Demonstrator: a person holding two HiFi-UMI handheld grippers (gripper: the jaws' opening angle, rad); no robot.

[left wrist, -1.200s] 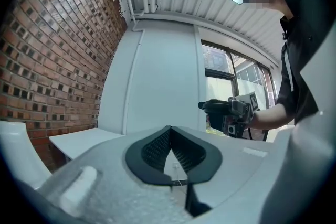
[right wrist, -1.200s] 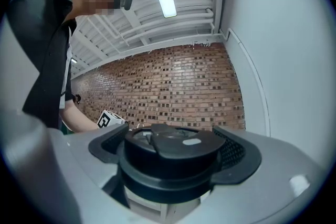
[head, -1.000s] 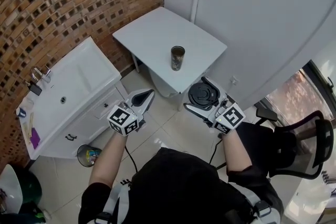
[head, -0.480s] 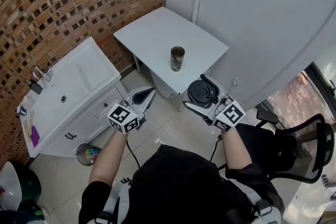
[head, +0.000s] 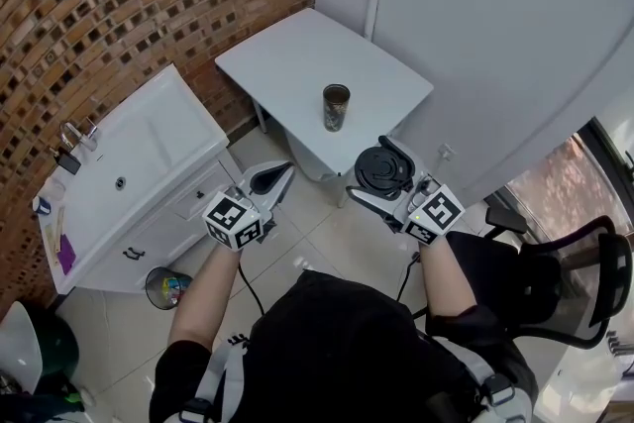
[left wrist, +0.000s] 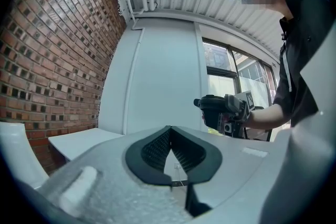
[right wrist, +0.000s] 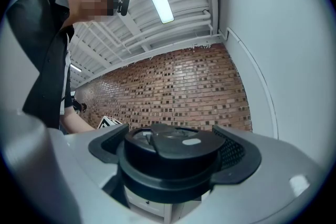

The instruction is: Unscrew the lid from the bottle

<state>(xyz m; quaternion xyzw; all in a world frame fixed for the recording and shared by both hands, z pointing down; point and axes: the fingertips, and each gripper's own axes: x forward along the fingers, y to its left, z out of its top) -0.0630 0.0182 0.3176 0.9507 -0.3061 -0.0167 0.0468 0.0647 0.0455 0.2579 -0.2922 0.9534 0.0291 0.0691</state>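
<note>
Both forearms point(head: 203, 287) reach out forward, one tool per hand. The left gripper point(head: 277, 178) points level with its fingers point(left wrist: 155, 148) pressed together, nothing between them. The right gripper point(head: 384, 173) tips up a touch, its fingers point(right wrist: 239, 153) clamped on either side of a black lid point(right wrist: 170, 152).

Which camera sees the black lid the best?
The right gripper view. The lid fills the middle there, close up, clamped between the jaws, with its top showing. The head view shows it small, from above. The left gripper view shows it far off, dark and side-on.
</note>
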